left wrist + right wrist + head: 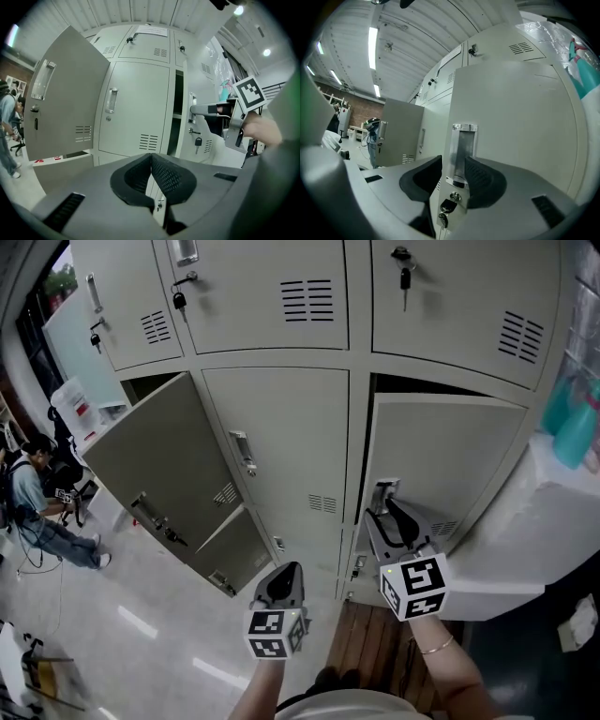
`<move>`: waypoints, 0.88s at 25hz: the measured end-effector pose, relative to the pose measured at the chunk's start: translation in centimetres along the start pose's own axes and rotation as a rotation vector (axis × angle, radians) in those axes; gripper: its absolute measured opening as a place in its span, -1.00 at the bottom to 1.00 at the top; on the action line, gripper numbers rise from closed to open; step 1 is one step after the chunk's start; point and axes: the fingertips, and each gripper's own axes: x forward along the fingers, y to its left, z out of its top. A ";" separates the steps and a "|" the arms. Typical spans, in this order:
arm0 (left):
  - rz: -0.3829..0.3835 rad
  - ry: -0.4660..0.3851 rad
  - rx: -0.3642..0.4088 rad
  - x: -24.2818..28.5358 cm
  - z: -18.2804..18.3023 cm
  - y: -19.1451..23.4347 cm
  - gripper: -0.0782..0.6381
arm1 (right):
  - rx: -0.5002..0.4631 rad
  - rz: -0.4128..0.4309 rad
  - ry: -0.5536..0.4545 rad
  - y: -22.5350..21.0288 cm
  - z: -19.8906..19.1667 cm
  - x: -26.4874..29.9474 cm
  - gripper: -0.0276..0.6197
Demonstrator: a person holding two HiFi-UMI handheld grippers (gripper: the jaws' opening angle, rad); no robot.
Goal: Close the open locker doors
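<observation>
Closest to me, the left gripper (151, 157) points at the lockers, its jaws pressed together on nothing; at its two o'clock the right gripper (454, 164) is held level, jaws apart astride the free edge of the right open door (450, 456), with the chrome handle (463, 150) between the pads and a key (445, 206) hanging below; at ten o'clock a second door (150, 465) stands wide, a smaller door (230, 545) beneath it; both cavities are too dark to show contents; the paper label (151, 31) up top is unreadable.
</observation>
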 end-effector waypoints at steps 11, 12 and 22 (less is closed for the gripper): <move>0.009 0.014 -0.004 0.6 -0.2 0.4 -0.72 | -0.032 -0.004 0.053 -1.0 -1.0 3.3 -0.48; 0.011 0.015 -0.004 0.6 -0.3 0.5 -0.72 | -0.034 -0.006 0.057 -1.1 -1.2 3.6 -0.48; 0.027 0.027 -0.004 0.9 -0.5 1.0 -0.72 | -0.046 -0.026 0.105 -2.8 -2.4 5.6 -0.48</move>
